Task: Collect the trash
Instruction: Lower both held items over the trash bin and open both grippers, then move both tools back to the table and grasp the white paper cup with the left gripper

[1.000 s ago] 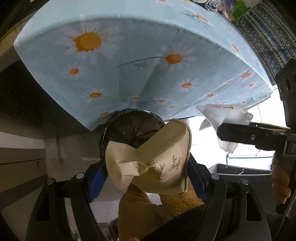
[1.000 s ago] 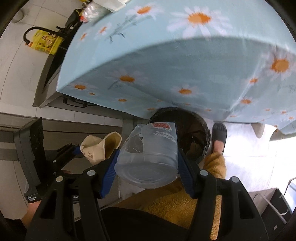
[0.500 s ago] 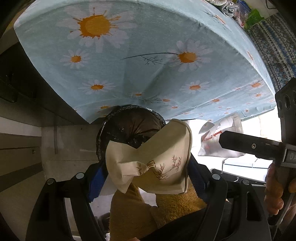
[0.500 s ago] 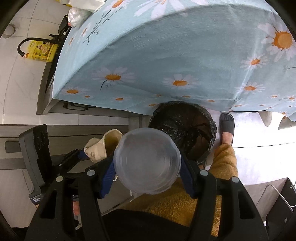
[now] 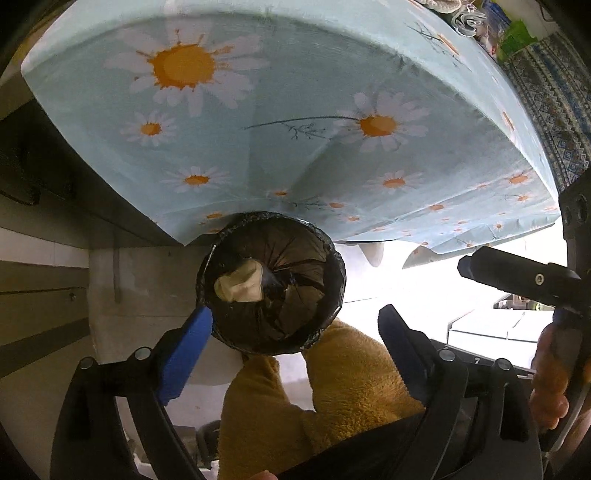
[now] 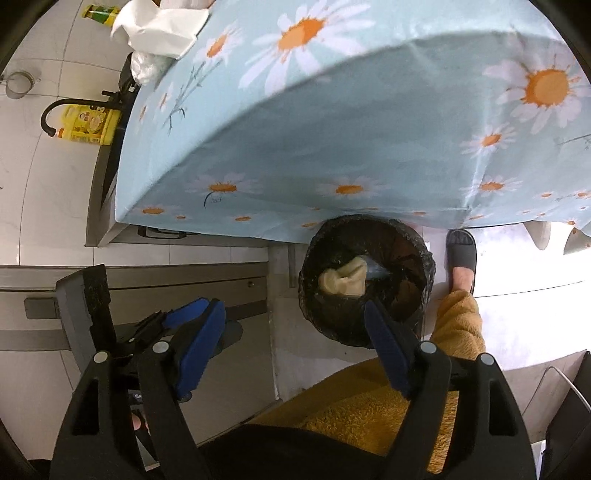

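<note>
Black plastic lines the trash bin (image 5: 271, 282), which stands on the floor just under the hanging edge of the daisy-print tablecloth (image 5: 295, 122). Inside it I can see a crumpled beige paper bag (image 5: 240, 284) lying low on the liner, with what looks like a clear plastic cup (image 6: 373, 271) beside it, though that part is too dim for me to be sure.

My left gripper (image 5: 291, 339) hangs above the bin mouth with its blue fingers spread wide and nothing between them. My right gripper (image 6: 291, 350) is likewise wide apart and empty, its right finger over the near rim of the bin. In the right wrist view the left gripper shows low at the left side.

I judge the drop step for these pieces done: both loads sit in the bin, and neither gripper carries anything. More litter waits up on the counter: white crumpled paper (image 6: 162, 27) lies near its far left edge, and some shiny wrappers (image 5: 469, 22) sit at the far right corner in the left view.

The next move, as I read it, calls for lifting both grippers clear of the cloth's overhang and up to the counter top, then lining one up on the white paper.
</note>
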Tool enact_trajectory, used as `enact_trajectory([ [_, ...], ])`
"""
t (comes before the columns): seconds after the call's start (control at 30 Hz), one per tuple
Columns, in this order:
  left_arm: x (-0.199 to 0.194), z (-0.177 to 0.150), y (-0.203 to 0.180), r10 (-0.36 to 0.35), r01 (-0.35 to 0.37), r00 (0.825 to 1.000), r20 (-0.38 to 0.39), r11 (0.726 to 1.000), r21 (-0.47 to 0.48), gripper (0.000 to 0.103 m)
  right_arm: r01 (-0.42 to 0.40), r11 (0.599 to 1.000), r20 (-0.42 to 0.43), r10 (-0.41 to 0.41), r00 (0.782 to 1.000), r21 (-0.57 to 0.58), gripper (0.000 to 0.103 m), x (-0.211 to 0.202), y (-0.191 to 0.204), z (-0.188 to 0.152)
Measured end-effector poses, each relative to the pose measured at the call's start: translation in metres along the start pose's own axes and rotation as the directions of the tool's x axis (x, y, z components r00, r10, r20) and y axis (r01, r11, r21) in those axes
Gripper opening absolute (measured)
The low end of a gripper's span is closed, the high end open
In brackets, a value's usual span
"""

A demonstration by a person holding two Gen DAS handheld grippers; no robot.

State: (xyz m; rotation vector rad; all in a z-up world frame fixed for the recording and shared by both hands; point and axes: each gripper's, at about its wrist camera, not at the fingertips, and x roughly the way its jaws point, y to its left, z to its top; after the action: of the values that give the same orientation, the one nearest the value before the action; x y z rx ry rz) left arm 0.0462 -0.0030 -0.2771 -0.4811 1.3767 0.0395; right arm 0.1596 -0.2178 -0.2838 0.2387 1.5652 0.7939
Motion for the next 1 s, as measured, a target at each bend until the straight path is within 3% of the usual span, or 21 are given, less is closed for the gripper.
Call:
enact_trajectory([
  [0.07, -0.004, 0.001, 0.000, 0.002, -0.002, 1.000, 0.010, 1.000, 0.001, 0.089, 0.002, 1.000, 0.023, -0.002, 1.000, -0.005, 0.077, -0.006, 0.003, -0.001],
  [0.17, -0.011, 0.003, -0.001, 0.017, -0.017, 1.000, 0.027, 1.000, 0.012, 0.089, 0.038, 0.999, 0.124, -0.034, 0.992, -0.029, 0.077, -0.029, 0.008, 0.000],
  [0.27, -0.025, 0.007, 0.001, 0.019, -0.021, 0.998, 0.060, 1.000, 0.018, 0.089, 0.092, 0.994, 0.221, -0.076, 0.972, -0.062, 0.077, -0.052, 0.017, 0.000],
  [0.4, -0.051, 0.009, -0.002, 0.005, -0.009, 0.993, 0.121, 0.999, 0.036, 0.089, 0.097, 0.992, 0.307, -0.066, 0.949, -0.086, 0.077, -0.078, 0.029, -0.002],
  [0.6, -0.103, 0.006, -0.009, -0.034, 0.020, 0.972, 0.231, 0.998, 0.062, 0.089, 0.130, 0.984, 0.370, -0.077, 0.926, -0.122, 0.077, -0.105, 0.046, -0.002],
  [1.0, -0.151, 0.041, -0.029, -0.035, -0.010, 0.930, 0.365, 0.993, 0.120, 0.089, 0.169, 0.979, 0.467, -0.097, 0.879, -0.115, 0.079, -0.144, 0.056, -0.008],
])
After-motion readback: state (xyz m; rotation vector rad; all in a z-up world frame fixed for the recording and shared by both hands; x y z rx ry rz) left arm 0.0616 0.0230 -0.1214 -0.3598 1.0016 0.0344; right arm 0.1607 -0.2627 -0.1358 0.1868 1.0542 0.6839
